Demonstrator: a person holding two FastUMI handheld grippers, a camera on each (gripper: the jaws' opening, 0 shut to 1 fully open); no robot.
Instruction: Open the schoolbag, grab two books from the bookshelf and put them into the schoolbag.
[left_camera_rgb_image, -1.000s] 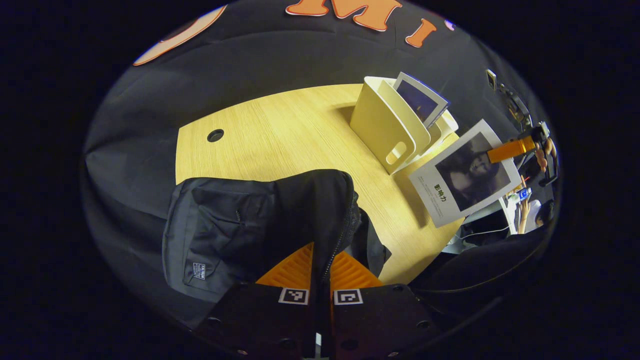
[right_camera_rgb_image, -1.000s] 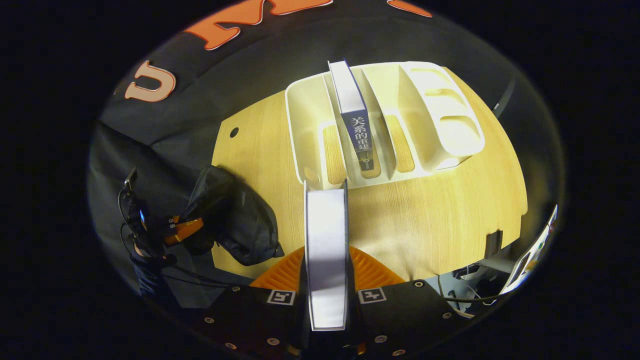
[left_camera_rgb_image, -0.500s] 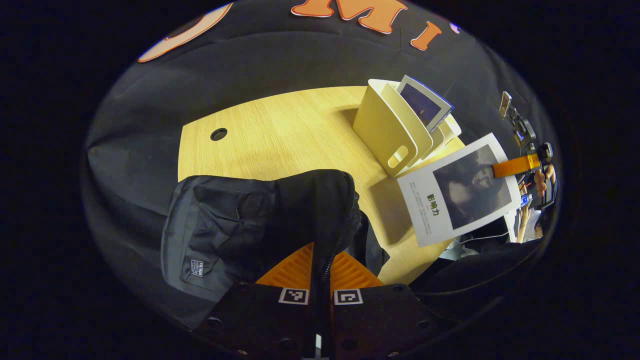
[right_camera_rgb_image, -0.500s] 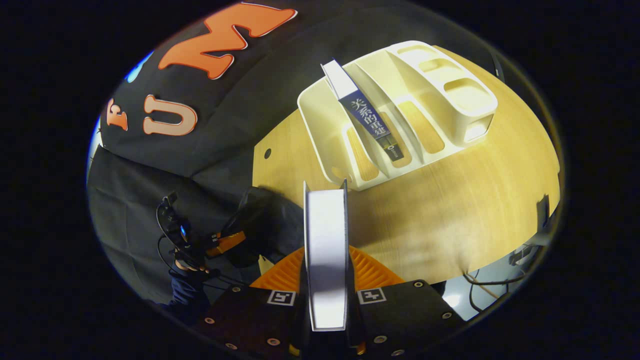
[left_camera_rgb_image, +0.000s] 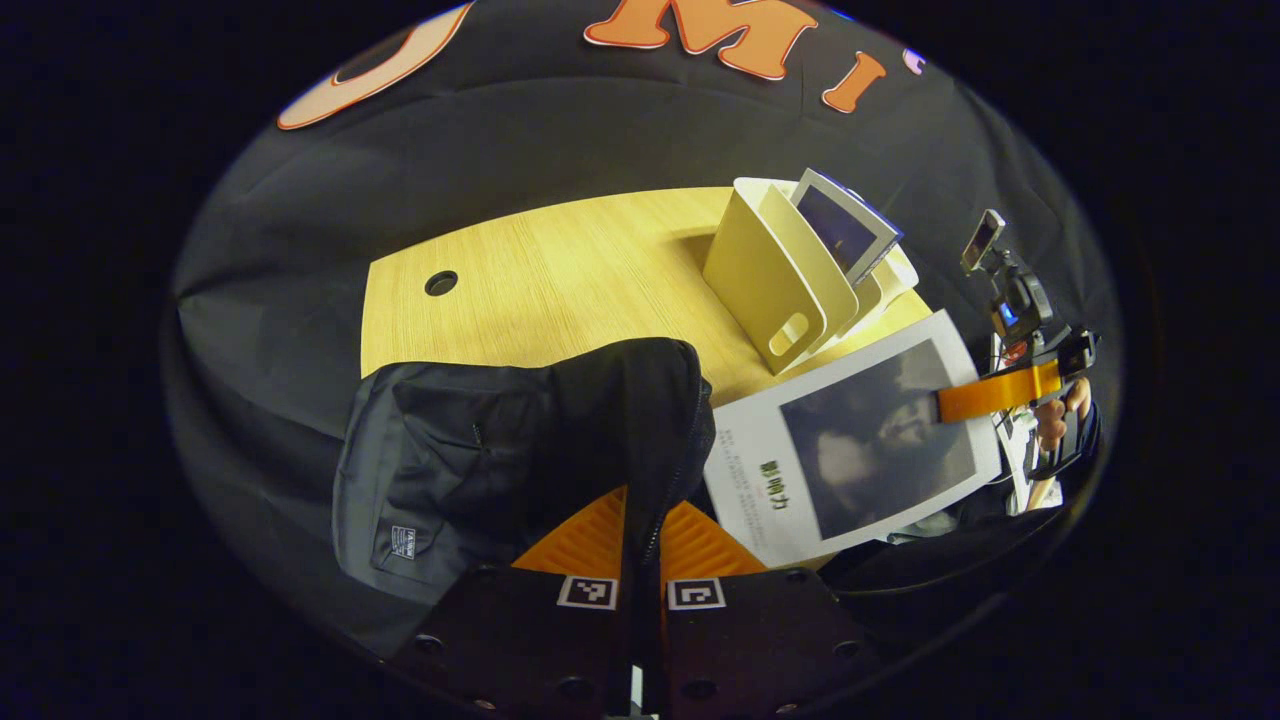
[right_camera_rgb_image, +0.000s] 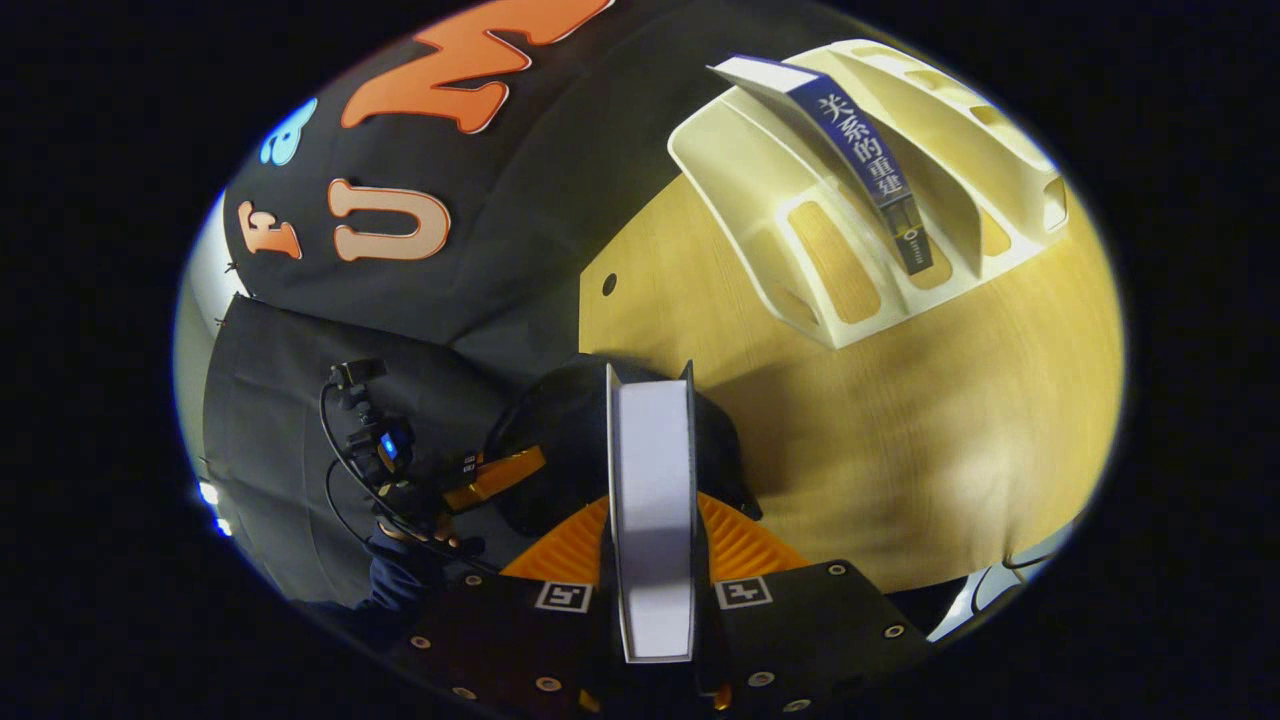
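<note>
1. Step in hand, as I judge it: the first book is being carried to the schoolbag. The right gripper (right_camera_rgb_image: 652, 520) is clamped on the white book (right_camera_rgb_image: 652, 500), held on edge.
2. The left gripper (left_camera_rgb_image: 640, 545) pinches the zippered rim of the schoolbag (left_camera_rgb_image: 480, 450), holding its mouth up at the counter's (left_camera_rgb_image: 560, 280) near edge.
3. The second book (right_camera_rgb_image: 870, 170) stands in the bookshelf (right_camera_rgb_image: 800, 180) near the counter's far edge.
4. Next move probably calls for lowering the book edge-first into the opening without catching the rim.
5. Bare counter lies between bag and bookshelf, giving open room to move.
</note>
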